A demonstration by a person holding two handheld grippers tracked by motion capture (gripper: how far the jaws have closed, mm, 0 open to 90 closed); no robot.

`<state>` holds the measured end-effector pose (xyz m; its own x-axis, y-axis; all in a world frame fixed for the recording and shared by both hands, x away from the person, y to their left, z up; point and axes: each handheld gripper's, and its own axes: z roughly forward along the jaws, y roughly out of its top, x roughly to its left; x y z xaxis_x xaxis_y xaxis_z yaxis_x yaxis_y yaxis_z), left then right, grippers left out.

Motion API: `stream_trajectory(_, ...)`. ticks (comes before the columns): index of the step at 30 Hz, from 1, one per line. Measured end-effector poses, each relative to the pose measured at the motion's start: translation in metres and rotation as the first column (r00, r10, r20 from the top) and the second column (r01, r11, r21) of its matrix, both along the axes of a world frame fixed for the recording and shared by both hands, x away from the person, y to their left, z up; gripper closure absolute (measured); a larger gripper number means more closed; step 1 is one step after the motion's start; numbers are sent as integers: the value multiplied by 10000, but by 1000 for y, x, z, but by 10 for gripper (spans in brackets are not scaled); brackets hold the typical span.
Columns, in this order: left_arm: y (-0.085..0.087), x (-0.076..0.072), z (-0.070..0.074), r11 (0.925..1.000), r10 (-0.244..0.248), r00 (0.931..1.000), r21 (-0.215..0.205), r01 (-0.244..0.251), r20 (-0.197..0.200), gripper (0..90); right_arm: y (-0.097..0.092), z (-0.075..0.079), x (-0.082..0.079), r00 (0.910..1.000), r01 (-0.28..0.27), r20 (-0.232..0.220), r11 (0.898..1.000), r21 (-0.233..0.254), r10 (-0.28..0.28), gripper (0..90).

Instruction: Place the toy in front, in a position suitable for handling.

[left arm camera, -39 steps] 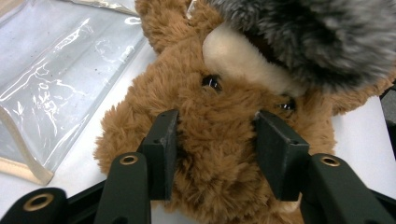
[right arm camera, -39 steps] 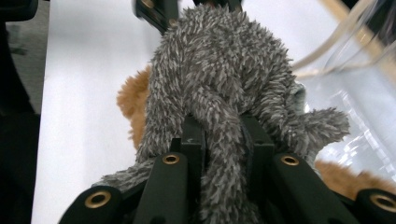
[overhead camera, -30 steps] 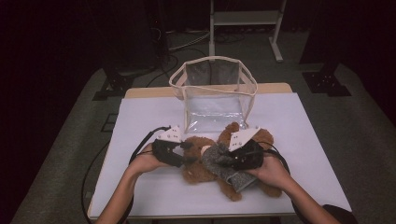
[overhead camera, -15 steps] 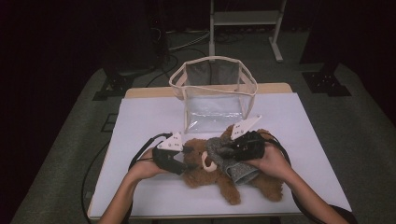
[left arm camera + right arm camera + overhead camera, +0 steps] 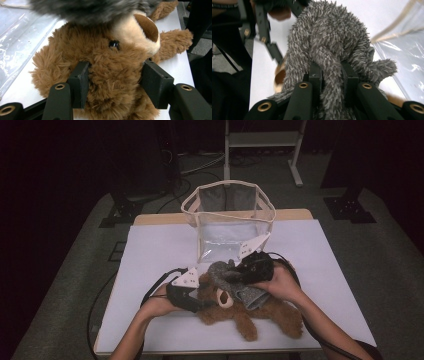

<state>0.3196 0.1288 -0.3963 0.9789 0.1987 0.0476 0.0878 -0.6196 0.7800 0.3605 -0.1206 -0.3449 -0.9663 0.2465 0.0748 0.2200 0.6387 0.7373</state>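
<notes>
A brown teddy bear (image 5: 250, 312) is seen lying on the white table (image 5: 155, 250), toward its six o'clock edge in the high view, with its legs stretched toward four o'clock and its head toward nine o'clock. In the left gripper view the bear's head (image 5: 105, 67) is clamped between the two black pads, one pressed into the fur at each side below the dark eye, and the tan muzzle with its brown nose is turned toward one o'clock. The left gripper (image 5: 192, 295) is held at the bear's nine o'clock side in the high view, with a hand wrapped around it from behind. A grey fuzzy garment (image 5: 235, 280) is draped over the bear's upper body and is partly raised off it. The right gripper (image 5: 250, 270) is seen at the garment's two o'clock side, and in the right gripper view its jaws are pinched nearly together on a fold of the grey fabric (image 5: 329, 62), which bunches up between them. A clear plastic bag with a beige rim (image 5: 227, 215) stands open at twelve o'clock from the bear, just beyond the grippers. Black cables are trailed from both grippers across the table toward the near edge.
</notes>
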Motion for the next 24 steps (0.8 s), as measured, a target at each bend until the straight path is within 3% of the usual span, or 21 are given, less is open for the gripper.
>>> stream_trajectory(4, 0, -4, -1, 10000, -8, 10000, -15, 8, 22, 420, 3, -7, 4, 9996, -117, -269, 9999, -100, 114, 739)
stream_trajectory(8, -3, -7, -1, 10000, -83, 9999, 17, 83, 127, 418, -10, -14, 5, 9985, -55, -541, 9989, -466, 30, 739)
stream_trajectory(10, -4, -8, -1, 9999, -139, 9998, 42, 139, 152, 419, -14, -14, 5, 9977, -26, -675, 9994, -337, 3, 739)
stream_trajectory(15, -4, -8, -2, 9999, -113, 9998, 57, 112, 142, 419, -3, -9, 6, 9988, -176, -453, 9992, -371, 159, 739)
stream_trajectory(20, -4, -9, -2, 10000, -50, 9999, -1, 51, 117, 417, 11, -7, 15, 9982, -206, -568, 9997, -111, 199, 739)
stream_trajectory(24, -4, -11, -3, 10000, -67, 9997, 41, 67, 225, 413, 8, -10, 17, 9973, -189, -711, 9996, -205, 174, 739)
